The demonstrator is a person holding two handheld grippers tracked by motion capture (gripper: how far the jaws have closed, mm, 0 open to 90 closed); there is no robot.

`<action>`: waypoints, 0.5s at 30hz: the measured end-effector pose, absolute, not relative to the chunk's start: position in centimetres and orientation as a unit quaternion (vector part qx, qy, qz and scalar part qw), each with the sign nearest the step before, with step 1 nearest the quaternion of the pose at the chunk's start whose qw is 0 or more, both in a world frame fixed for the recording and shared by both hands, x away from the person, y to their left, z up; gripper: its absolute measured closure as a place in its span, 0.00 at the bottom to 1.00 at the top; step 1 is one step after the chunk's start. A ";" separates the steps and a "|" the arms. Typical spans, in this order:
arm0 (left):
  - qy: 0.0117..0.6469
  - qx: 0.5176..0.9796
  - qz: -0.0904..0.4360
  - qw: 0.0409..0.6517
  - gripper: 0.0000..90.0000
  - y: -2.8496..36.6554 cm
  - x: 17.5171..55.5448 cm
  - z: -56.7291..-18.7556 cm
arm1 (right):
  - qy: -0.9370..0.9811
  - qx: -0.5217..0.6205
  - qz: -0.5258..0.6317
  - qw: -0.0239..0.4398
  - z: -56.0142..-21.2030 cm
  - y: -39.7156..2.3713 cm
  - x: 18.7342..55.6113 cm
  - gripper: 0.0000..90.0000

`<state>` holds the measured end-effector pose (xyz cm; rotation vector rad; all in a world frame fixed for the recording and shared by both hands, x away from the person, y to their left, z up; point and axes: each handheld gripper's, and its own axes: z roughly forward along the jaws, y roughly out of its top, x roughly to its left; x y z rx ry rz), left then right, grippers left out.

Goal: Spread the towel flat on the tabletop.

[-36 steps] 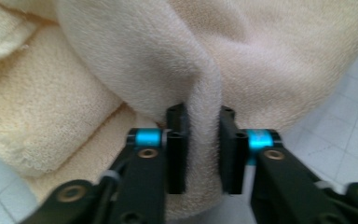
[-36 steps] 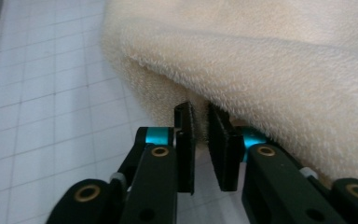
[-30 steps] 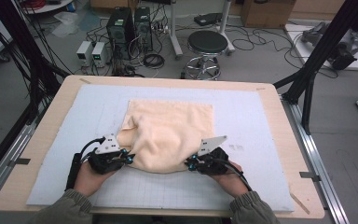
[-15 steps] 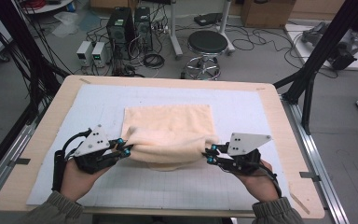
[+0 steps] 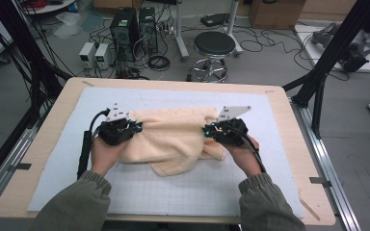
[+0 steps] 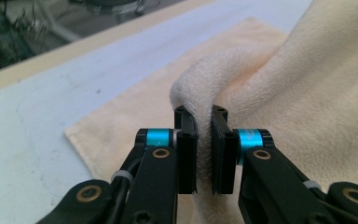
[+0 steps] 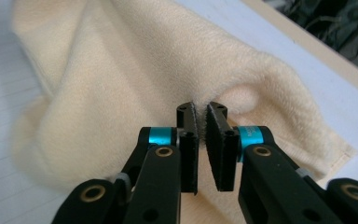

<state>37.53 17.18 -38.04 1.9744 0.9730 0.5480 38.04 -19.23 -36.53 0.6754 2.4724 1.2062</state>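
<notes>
A cream towel (image 5: 173, 137) lies bunched on the pale blue mat (image 5: 173, 192), its near part hanging in a loose fold. My left gripper (image 5: 137, 127) pinches the towel's left edge. In the left gripper view the jaws (image 6: 204, 114) are shut on a thick roll of the cloth (image 6: 317, 84). My right gripper (image 5: 206, 130) holds the towel's right edge. In the right gripper view its jaws (image 7: 200, 109) have just eased slightly apart, with the cloth (image 7: 112, 70) still pinched between the tips. Both edges are raised off the mat.
The mat covers a wooden table (image 5: 53, 144) with a bare rim all round. Beyond the far edge stand a black stool (image 5: 214, 45), computer cases (image 5: 135, 24) and tangled cables on the floor. Black frame posts (image 5: 327, 62) rise at the right.
Both grippers have moved away from the person and closer together, lifting the towel's near edge. The towel now sags in a fold between them.
</notes>
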 end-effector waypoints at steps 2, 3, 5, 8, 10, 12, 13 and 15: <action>0.398 0.793 0.217 0.407 0.85 17.4 38.3 -38.6 | 0.864 0.248 0.409 0.157 -37.4 -19.1 39.2 0.86; 0.402 0.792 0.212 0.407 0.78 17.7 38.4 -38.7 | 0.862 0.260 0.408 0.152 -37.8 -19.3 39.5 0.82; 0.401 0.791 0.203 0.415 0.70 18.4 38.2 -38.5 | 0.857 0.268 0.415 0.145 -37.9 -19.7 39.5 0.78; 0.390 0.788 0.207 0.428 0.61 19.4 37.1 -37.7 | 0.849 0.254 0.439 0.146 -37.2 -20.6 38.1 0.75; 0.383 0.788 0.207 0.435 0.57 20.0 36.2 -37.3 | 0.850 0.240 0.447 0.141 -36.9 -20.8 36.9 0.73; 0.366 0.795 0.212 0.435 0.54 20.4 34.8 -37.0 | 0.861 0.226 0.438 0.124 -36.8 -20.6 35.8 0.68; 0.362 0.796 0.212 0.436 0.52 20.5 34.4 -37.0 | 0.868 0.212 0.432 0.122 -36.8 -20.2 35.2 0.67; 0.347 0.800 0.211 0.442 0.50 20.7 33.0 -37.1 | 0.876 0.196 0.424 0.121 -36.7 -19.7 34.2 0.66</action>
